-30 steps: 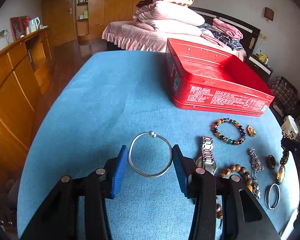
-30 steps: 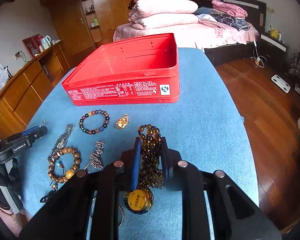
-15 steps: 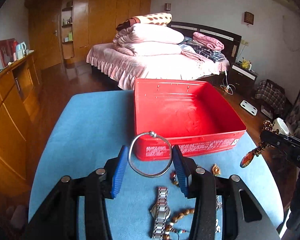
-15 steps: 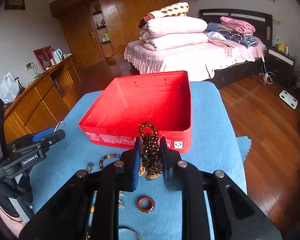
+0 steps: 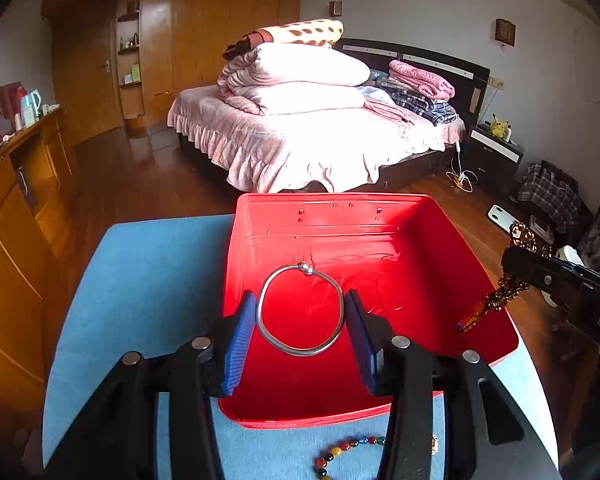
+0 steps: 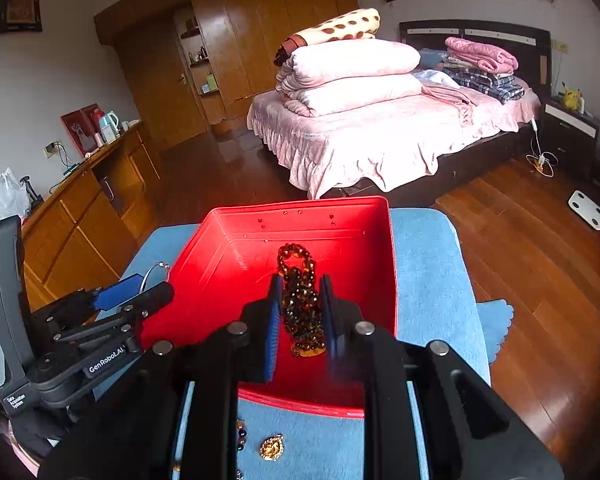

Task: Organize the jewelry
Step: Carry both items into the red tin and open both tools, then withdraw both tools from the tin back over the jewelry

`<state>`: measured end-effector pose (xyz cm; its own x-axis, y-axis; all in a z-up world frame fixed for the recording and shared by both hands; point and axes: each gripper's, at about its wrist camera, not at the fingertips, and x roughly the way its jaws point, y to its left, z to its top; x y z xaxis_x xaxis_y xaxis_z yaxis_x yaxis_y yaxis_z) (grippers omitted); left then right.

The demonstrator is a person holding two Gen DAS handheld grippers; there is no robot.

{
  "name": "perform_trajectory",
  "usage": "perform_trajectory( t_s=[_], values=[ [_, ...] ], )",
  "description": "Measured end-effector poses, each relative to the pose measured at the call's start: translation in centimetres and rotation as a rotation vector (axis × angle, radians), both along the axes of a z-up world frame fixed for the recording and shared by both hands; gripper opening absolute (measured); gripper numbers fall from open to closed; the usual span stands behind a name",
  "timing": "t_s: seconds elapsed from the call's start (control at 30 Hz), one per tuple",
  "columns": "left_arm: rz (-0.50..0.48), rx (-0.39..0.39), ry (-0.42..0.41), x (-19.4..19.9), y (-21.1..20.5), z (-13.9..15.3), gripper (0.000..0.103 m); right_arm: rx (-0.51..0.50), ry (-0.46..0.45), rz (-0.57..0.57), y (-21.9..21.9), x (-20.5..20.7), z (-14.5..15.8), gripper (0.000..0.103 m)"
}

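We hold the silver bangle (image 5: pixel 301 310) in our left gripper (image 5: pixel 301 334) and the brown bead necklace (image 6: pixel 300 304) pinched in our right gripper (image 6: pixel 300 320), both hanging directly above the open red tin (image 5: pixel 380 248) (seemingly empty), so release drops straight down.

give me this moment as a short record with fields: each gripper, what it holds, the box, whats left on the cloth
left gripper: shut on silver bangle, held over the red box
right gripper: shut on brown bead necklace, hanging between its fingers over the box
box contents: nothing seen lying inside
box place: open, on the blue cloth
left on cloth: coloured bead bracelet, gold pendant, near side of box
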<state>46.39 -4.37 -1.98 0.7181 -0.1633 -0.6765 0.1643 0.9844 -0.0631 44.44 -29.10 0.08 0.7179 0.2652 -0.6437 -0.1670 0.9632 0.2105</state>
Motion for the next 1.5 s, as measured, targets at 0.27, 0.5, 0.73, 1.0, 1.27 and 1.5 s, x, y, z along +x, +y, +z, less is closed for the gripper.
perform_trajectory(
  t_s=[0.27, 0.5, 0.73, 1.0, 1.27, 1.5],
  values=[
    [0.014, 0.022, 0.015, 0.6, 0.0, -1.4, 0.064, -0.005, 0.040, -0.003, 0.3, 1.8, -2.4, 0.027],
    [0.013, 0.016, -0.017, -1.3, 0.4, -0.1, 0.067, 0.012, 0.006, -0.008, -0.1, 0.1, -1.5, 0.029],
    [0.035, 0.026, -0.071, -5.3, 1.8, 0.8, 0.070, 0.014, -0.032, -0.001, 0.0, -4.0, -1.3, 0.035],
    [0.062, 0.031, -0.049, -10.0, 4.0, -1.2, 0.079, 0.022, -0.021, -0.005, 0.1, -9.7, -3.8, 0.046],
    [0.092, 0.034, 0.027, -13.2, 4.8, -4.7, 0.087, -0.002, 0.063, -0.038, 0.9, -13.1, -8.0, 0.060],
    [0.089, 0.039, 0.063, -15.1, 4.9, -6.8, 0.094, -0.027, 0.092, -0.047, 1.5, -14.8, -9.8, 0.077]
  ],
)
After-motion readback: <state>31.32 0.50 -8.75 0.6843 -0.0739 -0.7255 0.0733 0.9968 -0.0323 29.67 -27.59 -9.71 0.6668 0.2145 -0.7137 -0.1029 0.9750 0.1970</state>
